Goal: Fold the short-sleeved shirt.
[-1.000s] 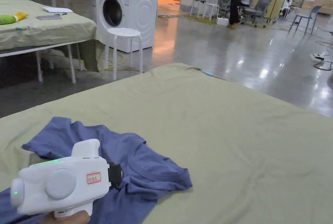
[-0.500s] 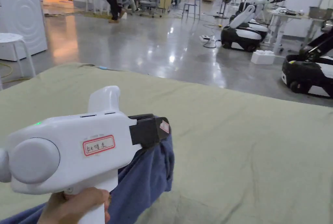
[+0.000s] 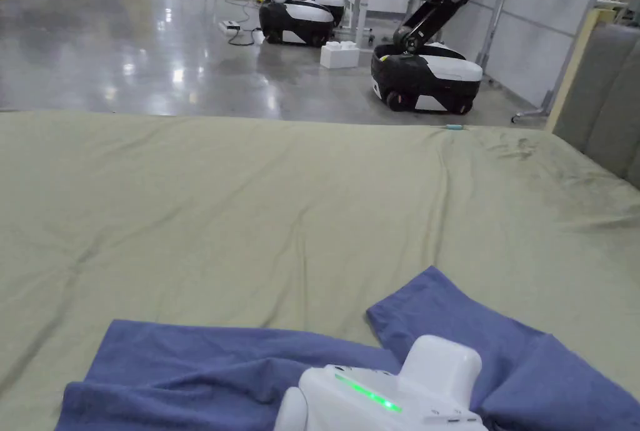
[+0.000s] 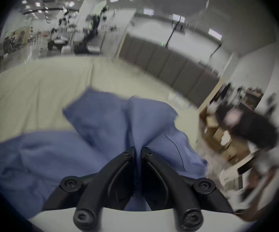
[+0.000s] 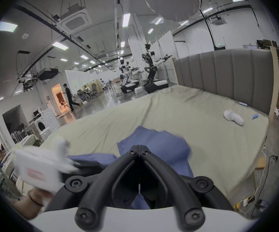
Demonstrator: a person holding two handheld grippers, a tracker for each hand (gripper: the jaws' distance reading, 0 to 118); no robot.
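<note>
Head view: the shirt [image 3: 219, 363] lies rumpled at the bed's [image 3: 250, 201] near edge. Left gripper view: my left tongs [image 4: 138, 149] pinch shirt fabric. Right gripper view: my right tongs [image 5: 139, 147] are closed, apparently empty. Risk: one-sided pulling bunches the shirt.

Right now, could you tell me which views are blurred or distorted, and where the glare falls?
Left gripper view: motion-smeared throughout, fisheye-bent; the shirt and room edges are soft. Right gripper view: mostly sharp, fisheye-curved, but the left gripper and the shirt edge are smeared. Head view: sharp and undistorted, with ceiling-light glare on the polished floor.
</note>
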